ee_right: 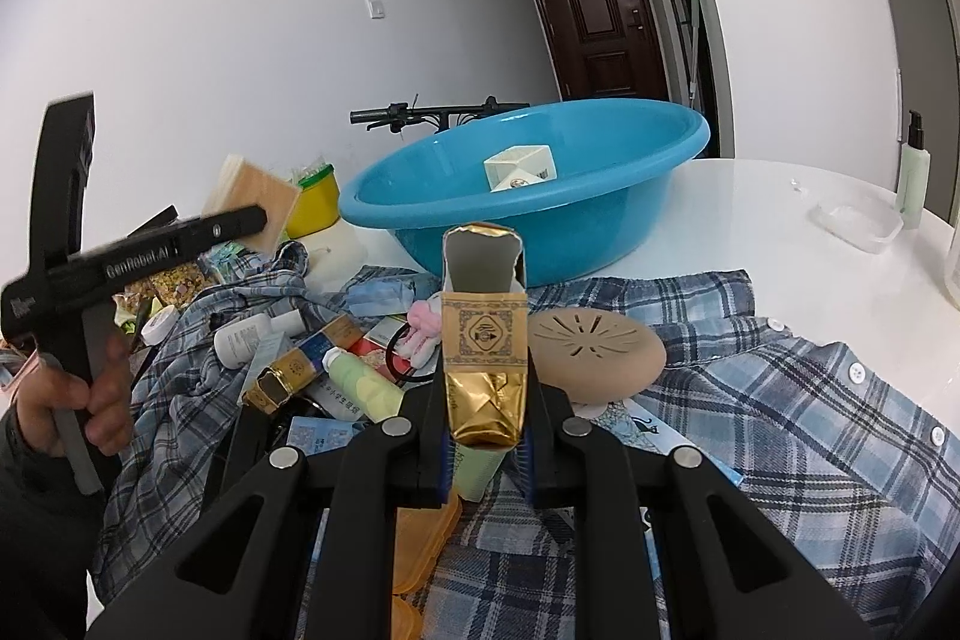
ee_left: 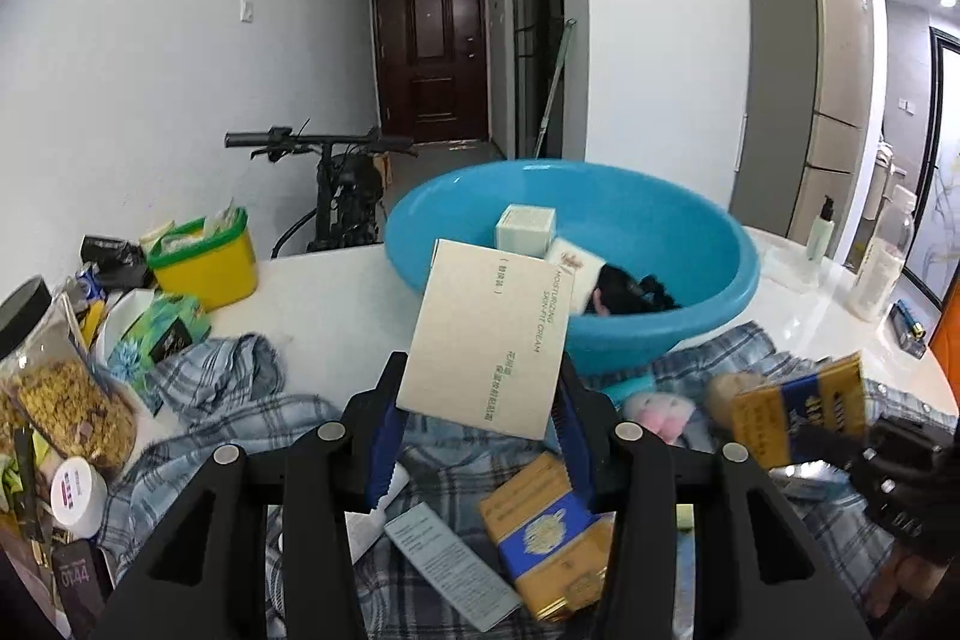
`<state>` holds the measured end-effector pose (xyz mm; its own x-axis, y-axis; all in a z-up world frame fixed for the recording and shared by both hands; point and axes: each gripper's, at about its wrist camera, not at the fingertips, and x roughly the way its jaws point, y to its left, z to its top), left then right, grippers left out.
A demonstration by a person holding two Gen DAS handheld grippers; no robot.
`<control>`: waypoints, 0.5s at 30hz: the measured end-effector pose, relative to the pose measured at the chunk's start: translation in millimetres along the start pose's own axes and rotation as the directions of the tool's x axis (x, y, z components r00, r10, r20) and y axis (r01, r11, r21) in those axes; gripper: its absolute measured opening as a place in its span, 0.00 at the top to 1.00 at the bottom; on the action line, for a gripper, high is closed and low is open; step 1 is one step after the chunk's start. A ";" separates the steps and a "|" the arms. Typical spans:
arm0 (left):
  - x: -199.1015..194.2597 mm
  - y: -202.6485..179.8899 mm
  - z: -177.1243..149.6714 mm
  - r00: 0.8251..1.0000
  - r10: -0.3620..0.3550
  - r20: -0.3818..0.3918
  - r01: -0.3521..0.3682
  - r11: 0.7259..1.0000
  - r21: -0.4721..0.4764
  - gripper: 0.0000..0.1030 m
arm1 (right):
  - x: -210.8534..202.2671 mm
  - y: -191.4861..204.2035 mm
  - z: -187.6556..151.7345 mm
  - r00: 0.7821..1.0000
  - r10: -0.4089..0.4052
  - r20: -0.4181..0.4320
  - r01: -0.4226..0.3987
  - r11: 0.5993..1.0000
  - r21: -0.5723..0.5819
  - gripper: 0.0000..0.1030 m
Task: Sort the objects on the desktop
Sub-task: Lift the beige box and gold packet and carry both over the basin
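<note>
Pinching between left fingers (ee_left: 384, 436), cream box (ee_left: 489, 340) apparently overlaps blue basin (ee_left: 690, 232).

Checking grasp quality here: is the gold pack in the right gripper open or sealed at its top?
Open. The gold pack, clamped in the right gripper, has torn foil at its top and a hollow interior; contents cannot be seen.

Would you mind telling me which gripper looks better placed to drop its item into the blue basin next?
Probably the left gripper: its cream box already hangs at the blue basin rim. The right gripper, holding the gold pack, sits farther back over the plaid shirt.
</note>
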<state>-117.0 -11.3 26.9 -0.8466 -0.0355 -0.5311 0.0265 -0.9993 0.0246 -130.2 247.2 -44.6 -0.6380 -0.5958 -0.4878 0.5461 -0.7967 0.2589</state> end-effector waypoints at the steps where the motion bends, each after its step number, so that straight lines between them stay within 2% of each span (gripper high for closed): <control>1: -0.8 -2.3 3.6 1.000 -0.001 0.003 0.001 1.000 0.003 0.53 | -0.4 -0.2 -0.2 1.000 0.002 0.002 -0.002 1.000 0.001 0.85; 15: -0.3 -37.6 71.4 0.995 -0.050 0.087 0.045 0.997 0.061 0.53 | -0.6 -2.5 -0.5 1.000 0.013 0.005 -0.013 1.000 0.009 0.85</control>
<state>-155.7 26.8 86.6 -0.8899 0.0153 -0.4560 -0.0439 -0.9977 0.0521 -130.9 249.7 -45.4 -0.6337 -0.6068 -0.4799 0.5493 -0.7897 0.2732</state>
